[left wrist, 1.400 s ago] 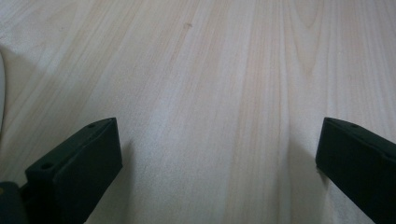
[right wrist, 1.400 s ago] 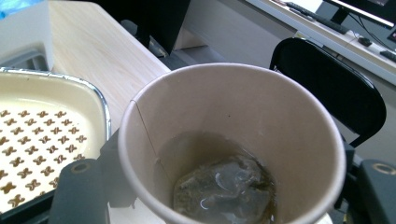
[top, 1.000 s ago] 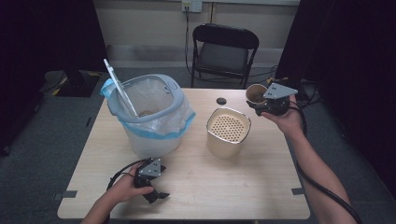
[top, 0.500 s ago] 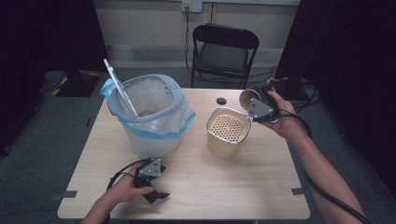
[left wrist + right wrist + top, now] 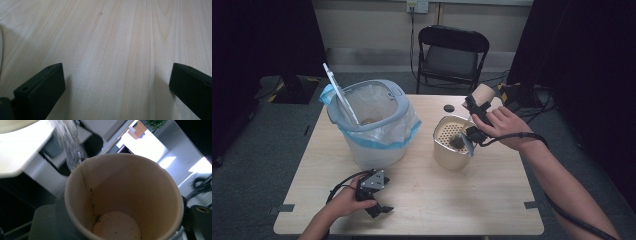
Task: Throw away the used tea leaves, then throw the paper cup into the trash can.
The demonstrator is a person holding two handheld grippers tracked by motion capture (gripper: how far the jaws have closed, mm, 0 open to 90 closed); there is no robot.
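The right tongs (image 5: pixel 475 111) pinch a paper cup (image 5: pixel 123 197) around its wall; it looks light and crushable, so grip gently mid-wall. The left tongs (image 5: pixel 379 209) rest spread on the worktop (image 5: pixel 120 45).

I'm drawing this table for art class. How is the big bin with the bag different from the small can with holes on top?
The bin is larger and taller; the can is short. The bin is pale grey with a plastic bag hanging over its rim; the can is cream and has no bag. The bin's top is open, with a white stick leaning in it; the can's top has a holed strainer holding a dark clump. Both stand upright on the wooden table.
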